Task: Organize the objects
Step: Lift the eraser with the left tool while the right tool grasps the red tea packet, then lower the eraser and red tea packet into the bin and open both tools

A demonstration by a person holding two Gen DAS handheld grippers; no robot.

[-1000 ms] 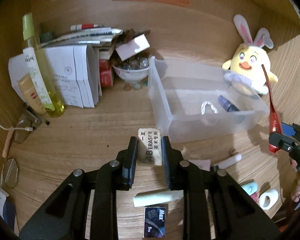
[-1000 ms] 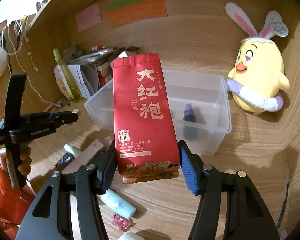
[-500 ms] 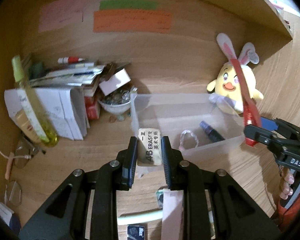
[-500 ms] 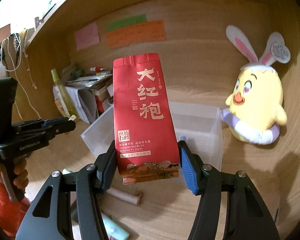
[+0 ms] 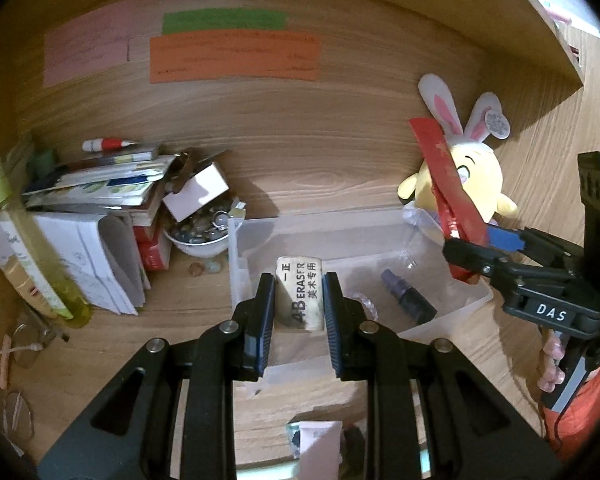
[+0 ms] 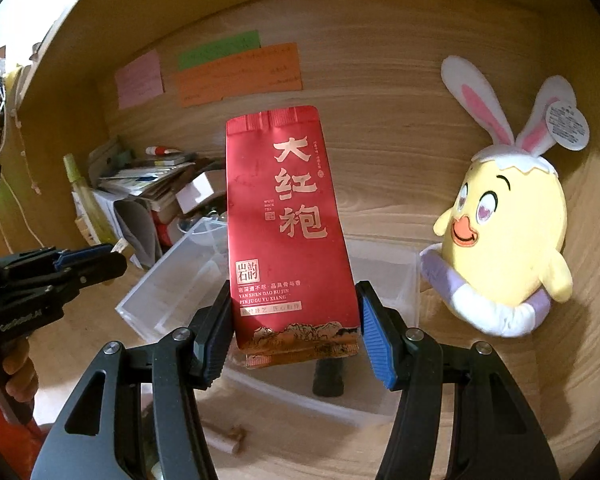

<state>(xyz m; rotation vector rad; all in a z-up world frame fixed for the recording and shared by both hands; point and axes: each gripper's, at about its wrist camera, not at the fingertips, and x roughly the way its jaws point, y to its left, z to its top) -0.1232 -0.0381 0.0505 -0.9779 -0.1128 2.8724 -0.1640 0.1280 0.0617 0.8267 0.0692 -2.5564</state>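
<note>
My left gripper (image 5: 299,300) is shut on a worn white eraser (image 5: 300,298) and hangs over the near left part of a clear plastic bin (image 5: 466,310). Inside the bin lie a small dark purple bottle (image 5: 408,298) and a clear curved piece (image 5: 366,304). My right gripper (image 6: 294,328) is shut on the bottom of an upright red tea packet (image 6: 288,232) above the bin (image 6: 160,296). The left wrist view shows that packet (image 5: 446,184) edge-on at the right, with the right gripper (image 5: 484,248) below it. The left gripper (image 6: 88,260) reaches in from the left of the right wrist view.
A yellow bunny-eared plush (image 6: 508,232) sits against the wall right of the bin. A pile of books and papers (image 5: 96,216), a bowl of small things (image 5: 202,236) and a green bottle (image 5: 28,240) crowd the left. Loose items lie on the desk in front of the bin.
Both grippers have risen and moved toward the bin, each keeping its object. The eraser now hangs over the bin's near edge and the tea packet stands above the bin.
</note>
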